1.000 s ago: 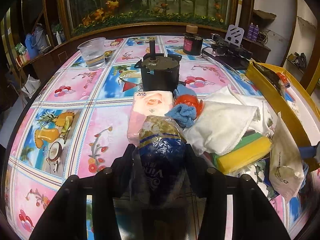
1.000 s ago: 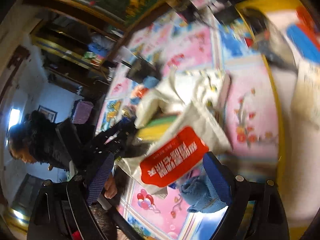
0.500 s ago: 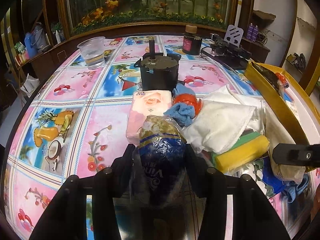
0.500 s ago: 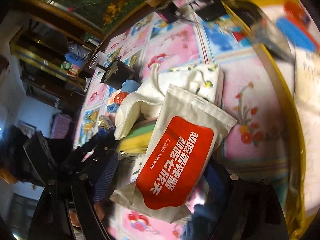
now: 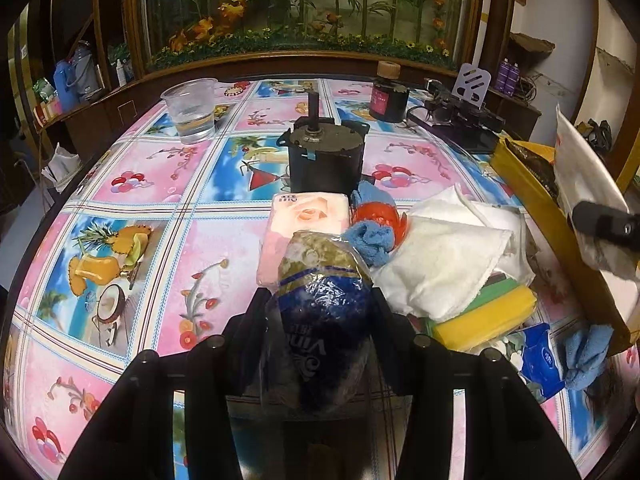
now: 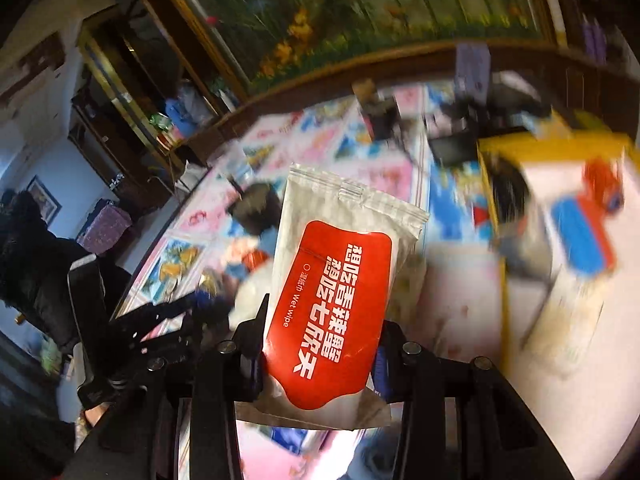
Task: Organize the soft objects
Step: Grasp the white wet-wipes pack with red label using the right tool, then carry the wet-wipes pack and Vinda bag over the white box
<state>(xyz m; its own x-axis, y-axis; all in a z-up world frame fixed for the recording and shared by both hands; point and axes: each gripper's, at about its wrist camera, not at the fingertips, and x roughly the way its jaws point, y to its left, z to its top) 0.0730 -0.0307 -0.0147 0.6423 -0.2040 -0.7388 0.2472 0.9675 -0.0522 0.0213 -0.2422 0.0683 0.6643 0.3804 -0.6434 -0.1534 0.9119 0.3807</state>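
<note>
In the left wrist view, the left claw (image 5: 322,320) is clamped on a blue tissue pack (image 5: 324,320) wrapped in clear plastic, held low over the patterned worktop (image 5: 160,208). Just beyond it lies a pink tissue pack (image 5: 308,216), touching a blue cloth (image 5: 370,236) and an orange ball (image 5: 378,216). A white towel (image 5: 444,264) drapes over a yellow-green sponge (image 5: 486,316). Behind them stands a dark motor (image 5: 326,156), with a plastic cup (image 5: 190,110) farther back. A yellow box (image 5: 532,188) runs along the right edge, where a finger of the right claw shows, gripping a pale pouch. In the right wrist view, which is blurred, the right claw (image 6: 320,344) is closed on a wet wipe pouch (image 6: 340,292) with a red label, raised clear of the worktop beside the yellow box.
</note>
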